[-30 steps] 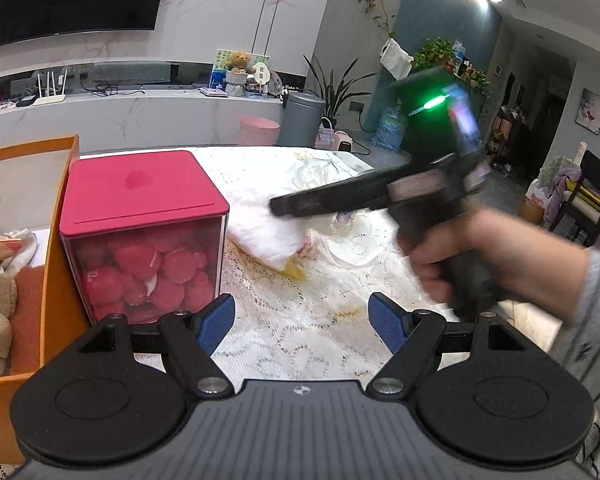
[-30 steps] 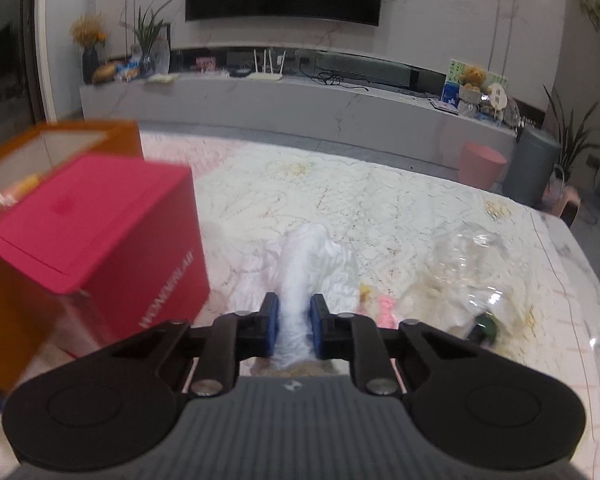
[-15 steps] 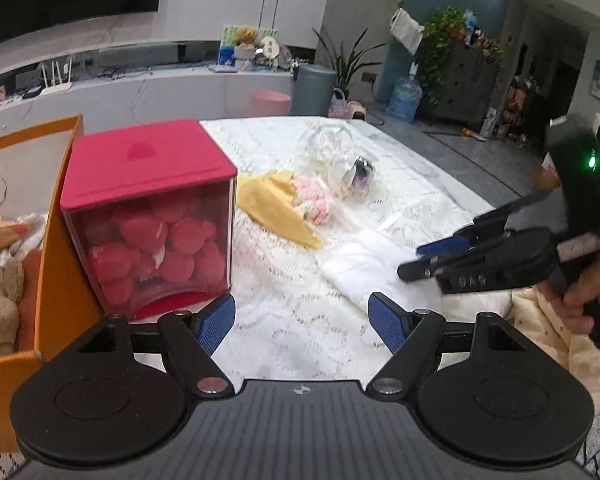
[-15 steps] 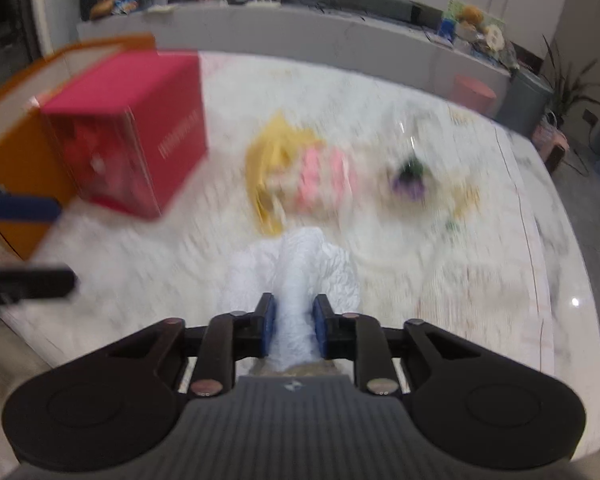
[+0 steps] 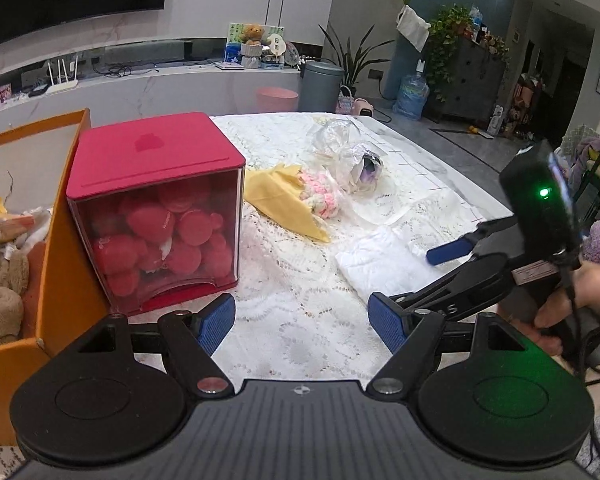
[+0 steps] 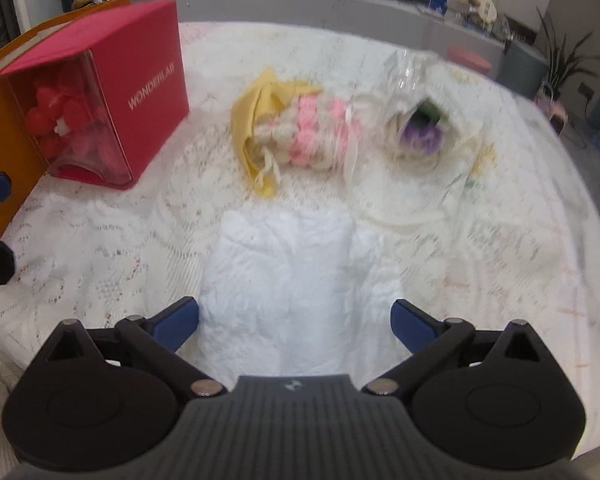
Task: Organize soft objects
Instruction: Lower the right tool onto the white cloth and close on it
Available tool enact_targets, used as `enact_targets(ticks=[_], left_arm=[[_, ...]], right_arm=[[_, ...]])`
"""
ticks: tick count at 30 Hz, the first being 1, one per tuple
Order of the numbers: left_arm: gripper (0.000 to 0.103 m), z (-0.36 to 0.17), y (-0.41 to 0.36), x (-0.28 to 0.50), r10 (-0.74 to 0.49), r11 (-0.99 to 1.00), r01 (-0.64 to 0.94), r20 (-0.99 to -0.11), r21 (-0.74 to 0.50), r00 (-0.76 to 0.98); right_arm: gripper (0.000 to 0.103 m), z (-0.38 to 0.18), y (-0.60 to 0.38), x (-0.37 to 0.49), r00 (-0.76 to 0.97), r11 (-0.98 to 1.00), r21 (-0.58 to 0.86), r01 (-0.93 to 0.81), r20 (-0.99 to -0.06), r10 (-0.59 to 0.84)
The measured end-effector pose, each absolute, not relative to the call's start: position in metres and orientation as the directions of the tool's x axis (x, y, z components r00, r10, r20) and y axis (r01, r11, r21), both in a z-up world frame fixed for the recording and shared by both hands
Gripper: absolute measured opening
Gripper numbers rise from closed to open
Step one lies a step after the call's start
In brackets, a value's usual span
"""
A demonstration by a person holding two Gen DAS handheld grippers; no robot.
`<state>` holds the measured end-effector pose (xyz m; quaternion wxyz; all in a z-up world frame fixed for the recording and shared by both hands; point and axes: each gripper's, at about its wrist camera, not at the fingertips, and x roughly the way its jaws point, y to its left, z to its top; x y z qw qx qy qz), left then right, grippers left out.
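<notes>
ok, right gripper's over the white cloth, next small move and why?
Probably lift the right gripper clear. Its jaws are opening, and the white cloth lies flat on the lace tablecloth between the pads, not pinched. The left gripper is open and empty.

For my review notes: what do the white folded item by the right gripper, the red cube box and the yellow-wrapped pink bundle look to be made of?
White folded item: soft crinkled cloth or paper tissue, matte; can't tell which. Red cube box: rigid, matte red lid over a glossy clear front, likely plastic, with red plush shapes showing through. Yellow-wrapped pink bundle: knobbly pink and cream loops, probably crocheted yarn, in matte yellow paper or fabric.
</notes>
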<state>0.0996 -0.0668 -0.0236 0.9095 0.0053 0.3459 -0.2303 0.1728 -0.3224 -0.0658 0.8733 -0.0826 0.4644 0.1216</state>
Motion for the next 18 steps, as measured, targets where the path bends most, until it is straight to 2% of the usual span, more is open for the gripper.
enact_targets(ticks=[5,6,7,11,14,18], left_arm=[[0.089,-0.026,-0.071,0.100,-0.425,0.892,0.418,-0.641,-0.175,0.639],[0.089,-0.026,-0.072,0.099,-0.422,0.894,0.415,-0.639,-0.172,0.643],[0.089,-0.026,-0.072,0.099,-0.417,0.896,0.412,-0.637,-0.168,0.648],[0.089,-0.029,-0.082,0.097,-0.401,0.899,0.412,-0.653,-0.147,0.642],[0.089,-0.030,-0.087,0.097,-0.415,0.893,0.419,-0.665,-0.166,0.621],[0.089,-0.026,-0.092,0.096,-0.431,0.891,0.410,-0.649,-0.196,0.626]], right_arm=[[0.100,-0.071,-0.321,0.173,0.547,0.955,-0.032,-0.295,-0.825,0.141],[0.097,-0.072,-0.323,0.172,0.548,0.953,-0.024,-0.301,-0.823,0.152],[0.094,-0.071,-0.324,0.171,0.551,0.952,-0.016,-0.304,-0.819,0.162],[0.069,-0.065,-0.324,0.166,0.568,0.939,-0.039,-0.343,-0.804,0.174],[0.062,-0.064,-0.325,0.162,0.572,0.931,-0.046,-0.361,-0.800,0.183],[0.046,-0.057,-0.325,0.159,0.571,0.925,-0.058,-0.375,-0.800,0.181]])
